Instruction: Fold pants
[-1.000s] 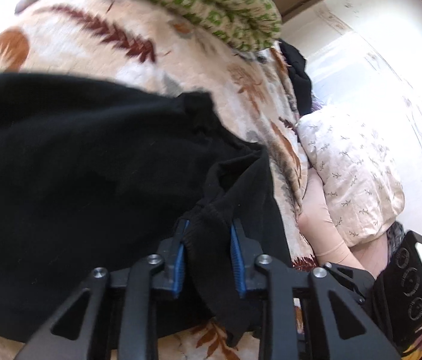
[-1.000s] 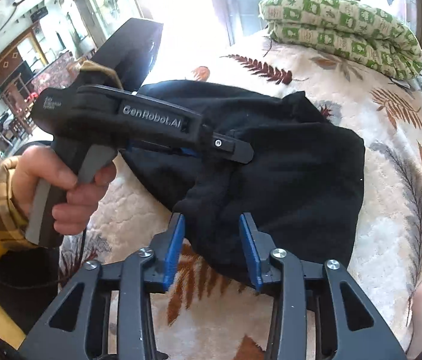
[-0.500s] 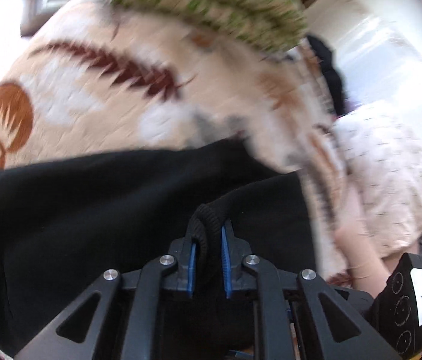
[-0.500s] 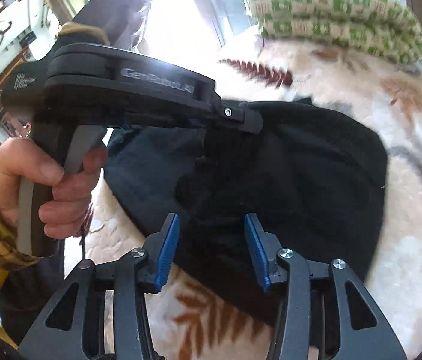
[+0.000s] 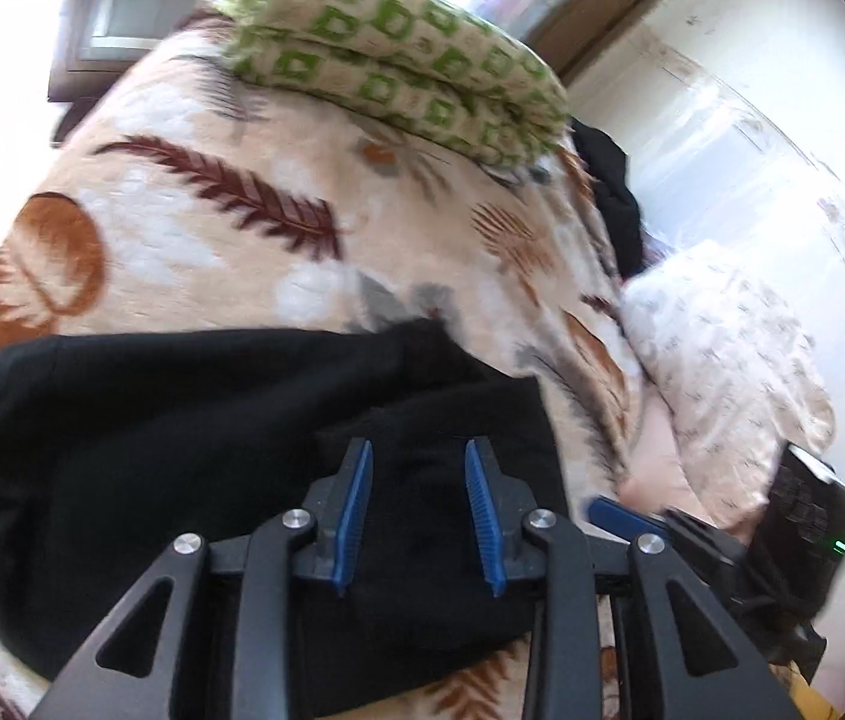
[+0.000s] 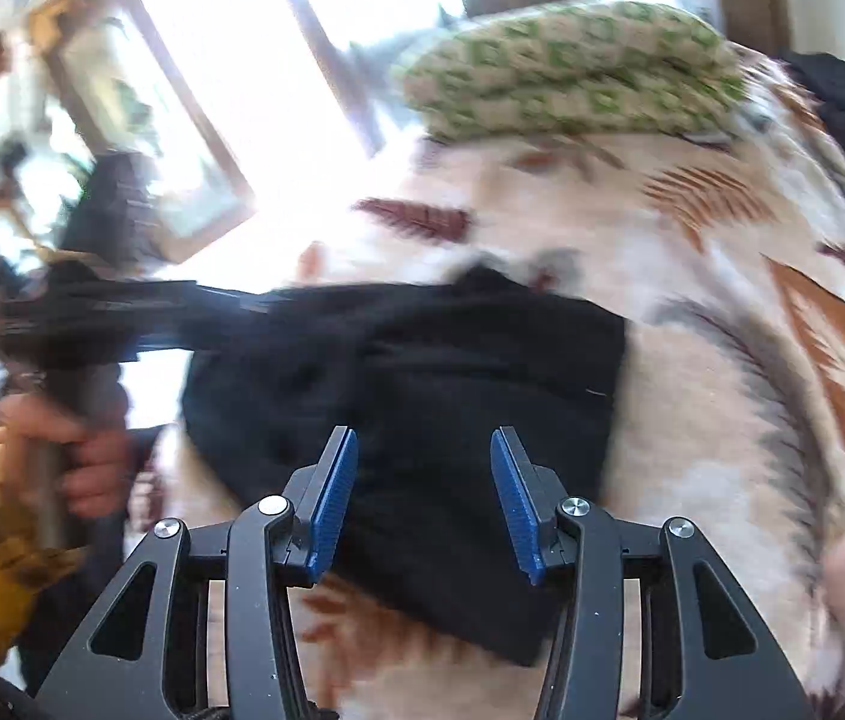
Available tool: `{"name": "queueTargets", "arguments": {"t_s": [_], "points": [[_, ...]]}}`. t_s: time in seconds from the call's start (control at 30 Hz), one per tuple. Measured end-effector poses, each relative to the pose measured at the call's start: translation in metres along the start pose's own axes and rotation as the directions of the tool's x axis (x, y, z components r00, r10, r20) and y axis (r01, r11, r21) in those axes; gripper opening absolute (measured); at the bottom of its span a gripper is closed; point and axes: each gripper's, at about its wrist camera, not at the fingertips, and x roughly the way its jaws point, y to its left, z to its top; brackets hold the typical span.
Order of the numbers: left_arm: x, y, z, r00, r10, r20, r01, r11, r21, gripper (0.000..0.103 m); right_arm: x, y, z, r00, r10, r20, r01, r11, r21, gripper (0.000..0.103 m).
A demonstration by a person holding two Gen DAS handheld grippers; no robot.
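The black pants lie folded into a compact pile on the leaf-patterned blanket. My left gripper is open just above the pile's right part, with black cloth showing between its blue pads but not pinched. My right gripper is open over the near part of the pants. The left gripper's body shows blurred at the left of the right wrist view, held by a hand in a yellow plaid sleeve.
A folded green-patterned quilt lies at the far end of the bed. A pale floral pillow and a dark garment sit by the right edge near the white wall. A black device sits lower right.
My left gripper was shut on a fold of the pants half a second ago and has opened, releasing it. My right gripper stayed open and moved forward over the pile.
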Motion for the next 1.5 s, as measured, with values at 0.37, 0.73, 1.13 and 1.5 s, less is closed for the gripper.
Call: {"name": "queueTargets", "arguments": {"t_s": [0.37,0.73,1.13,1.5], "points": [[0.044,-0.009,-0.022,0.996,0.034,-0.079,-0.029,0.997,0.067,0.034,0.026,-0.014,-0.041,0.982,-0.167,-0.090,0.160,0.984,-0.076,0.039],[-0.058,0.064,-0.005,0.995,0.100,0.022,-0.099,0.995,-0.023,0.077,0.000,0.025,-0.024,0.993,-0.114,0.010,0.114,0.990,-0.084,0.049],[-0.029,0.084,-0.024,0.972,0.223,-0.073,-0.223,0.975,0.002,0.078,0.060,0.066,-0.037,0.975,-0.193,-0.110,0.167,0.964,-0.209,0.052],[-0.097,0.121,-0.012,0.991,0.132,0.017,-0.129,0.984,-0.120,0.081,0.026,0.139,-0.012,0.999,-0.035,-0.022,0.026,0.937,-0.348,0.056]]}}
